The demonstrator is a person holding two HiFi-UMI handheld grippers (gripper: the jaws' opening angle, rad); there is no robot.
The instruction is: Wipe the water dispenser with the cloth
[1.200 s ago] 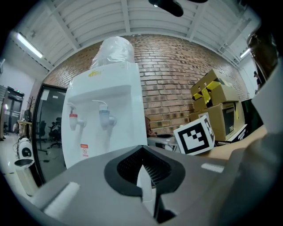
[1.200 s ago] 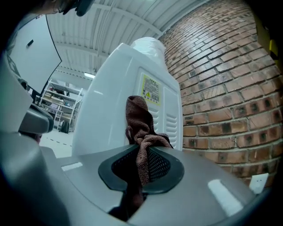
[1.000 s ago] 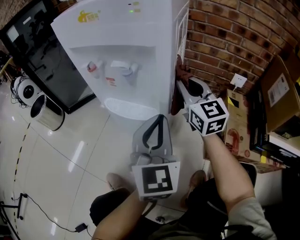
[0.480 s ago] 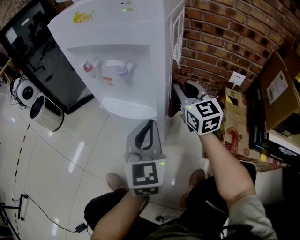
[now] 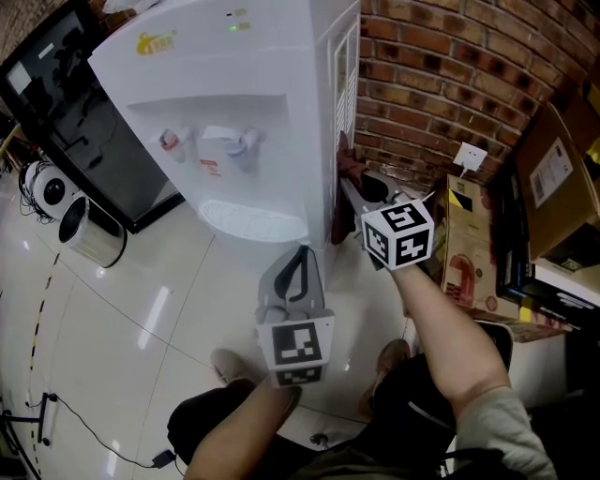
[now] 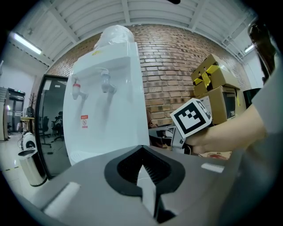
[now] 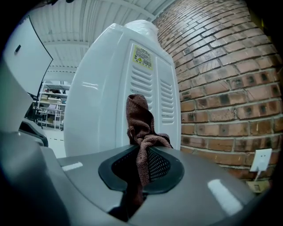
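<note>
A red brick wall (image 5: 441, 84) closes the far right side, with a white wall socket (image 5: 468, 158) low on it. Cardboard boxes (image 5: 562, 178) stand stacked at the right. The floor (image 5: 122, 319) is glossy white tile and reflects light. At the far left, a dark glass partition (image 5: 84, 122) stands in a black frame, with a steel bin (image 5: 92, 230) near it. The ceiling (image 6: 146, 13) is white ribbed panel with a strip light (image 6: 26, 43).

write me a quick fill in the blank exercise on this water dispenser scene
1. The right gripper is shut on a brown ____.
2. The left gripper holds ____.
3. The white water dispenser has ____ taps on its front.
4. The wall beside it is built of ____.
Missing words: cloth; nothing; two; brick.
</note>
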